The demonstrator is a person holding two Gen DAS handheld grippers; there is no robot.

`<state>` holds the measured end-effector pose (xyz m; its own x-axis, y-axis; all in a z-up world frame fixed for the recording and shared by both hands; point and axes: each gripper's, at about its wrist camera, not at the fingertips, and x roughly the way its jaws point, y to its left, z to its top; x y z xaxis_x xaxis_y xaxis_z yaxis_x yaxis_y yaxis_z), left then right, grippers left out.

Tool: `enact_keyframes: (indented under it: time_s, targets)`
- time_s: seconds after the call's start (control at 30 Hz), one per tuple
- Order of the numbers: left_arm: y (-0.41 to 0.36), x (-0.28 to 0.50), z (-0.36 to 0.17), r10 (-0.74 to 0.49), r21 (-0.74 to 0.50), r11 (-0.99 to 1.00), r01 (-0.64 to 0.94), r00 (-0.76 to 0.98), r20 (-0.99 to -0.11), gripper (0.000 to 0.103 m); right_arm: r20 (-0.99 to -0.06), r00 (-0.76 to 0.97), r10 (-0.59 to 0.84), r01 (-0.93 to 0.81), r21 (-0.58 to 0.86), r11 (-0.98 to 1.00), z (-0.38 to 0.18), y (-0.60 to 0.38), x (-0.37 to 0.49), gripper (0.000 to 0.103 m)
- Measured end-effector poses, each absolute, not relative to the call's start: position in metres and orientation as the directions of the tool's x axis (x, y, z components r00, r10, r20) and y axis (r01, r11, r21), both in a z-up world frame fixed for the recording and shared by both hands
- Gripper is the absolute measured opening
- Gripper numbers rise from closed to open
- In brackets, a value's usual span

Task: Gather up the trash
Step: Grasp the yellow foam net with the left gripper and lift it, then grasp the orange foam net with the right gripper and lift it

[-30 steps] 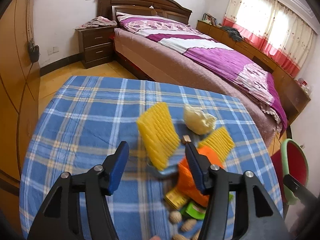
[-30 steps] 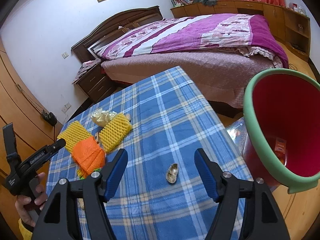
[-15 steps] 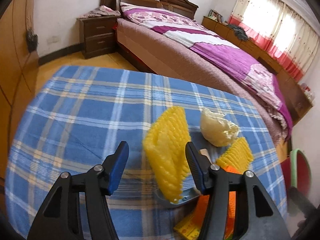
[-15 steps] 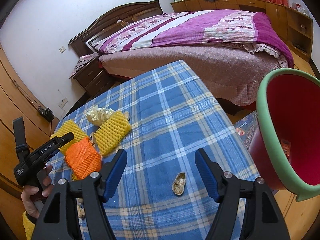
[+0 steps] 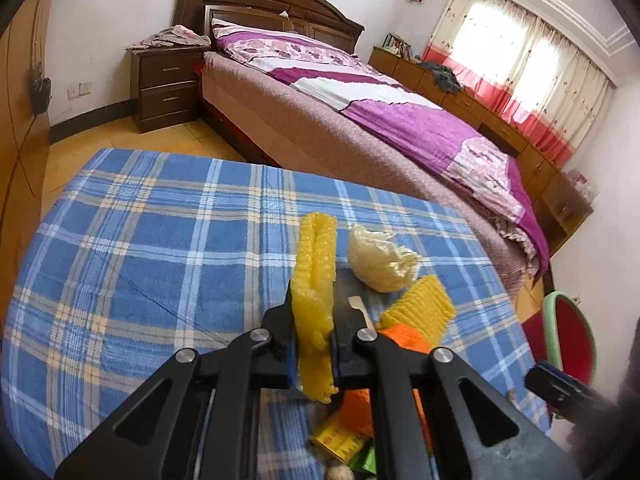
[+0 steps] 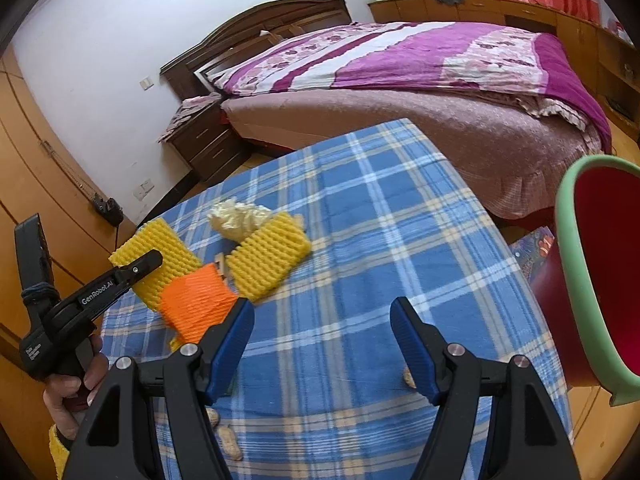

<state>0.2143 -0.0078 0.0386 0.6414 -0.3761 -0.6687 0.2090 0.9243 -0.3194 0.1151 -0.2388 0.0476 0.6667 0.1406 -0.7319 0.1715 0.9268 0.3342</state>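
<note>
Left wrist view. Container: red bin with green rim (image 5: 568, 336), at the right beyond the edge of the blue plaid tablecloth (image 5: 140, 248); its contents cannot be made out from here. Item in hand: yellow foam net sleeve (image 5: 314, 300), ribbed, squeezed flat and standing upright. Your left gripper (image 5: 314, 354) has just clamped its jaws onto this sleeve, which fills the narrow gap between the blue pads and sticks out above and below them. On the cloth past it: a crumpled cream plastic bag (image 5: 380, 262), a second yellow foam net (image 5: 420, 306), an orange foam net (image 5: 404, 340) and a small wooden stick (image 5: 360, 308), all close together.

Right wrist view. Container: the same red bin (image 6: 600, 272) at the right edge, tilted toward you; the red inside that shows is bare. Your right gripper (image 6: 322, 346) stands with its jaws wide apart, only plaid cloth between them. A peanut shell (image 6: 409, 378) lies just beside the right pad; more shells (image 6: 230, 438) lie behind the left jaw. The foam-net pile sits to the upper left, the gripped yellow sleeve (image 6: 160, 254) at its far left in your left gripper (image 6: 154, 258).
</note>
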Motion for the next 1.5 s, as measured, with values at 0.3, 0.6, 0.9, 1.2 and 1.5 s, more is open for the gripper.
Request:
enact_keyframes:
  time_s: [0.3,0.6,0.9,1.2,1.5]
  targets:
    - [0.014,0.18,0.051,-0.358,-0.349,0.924,0.156,0.676,-0.644,0.01,-0.726,0.658,0.198,0.09,0.337,0.937,0.052,-0.206,0.12,0.076]
    - [0.047,0.148,0.048,-0.303,-0.356,0.932,0.074,0.699,-0.648,0.01,-0.743,0.616,0.263,-0.026,0.314,0.949,0.04,-0.158,0.139,0.081]
    - [0.063,0.129,0.041,-0.266,-0.346,0.938,0.03,0.703,-0.66,0.01,-0.774,0.58,0.253,-0.047,0.278,0.96,0.021,-0.134,0.154,0.064]
    - [0.058,0.122,0.039,-0.273,-0.352,0.936,0.031,0.695,-0.665,0.01,-0.786,0.57,0.24,-0.024,0.276,0.961,0.009,-0.144,0.153,0.016]
    - [0.048,0.109,0.05,-0.291,-0.358,0.932,0.057,0.706,-0.646,0.01,-0.735,0.63,0.25,0.001,0.323,0.946,0.03,-0.166,0.126,0.008]
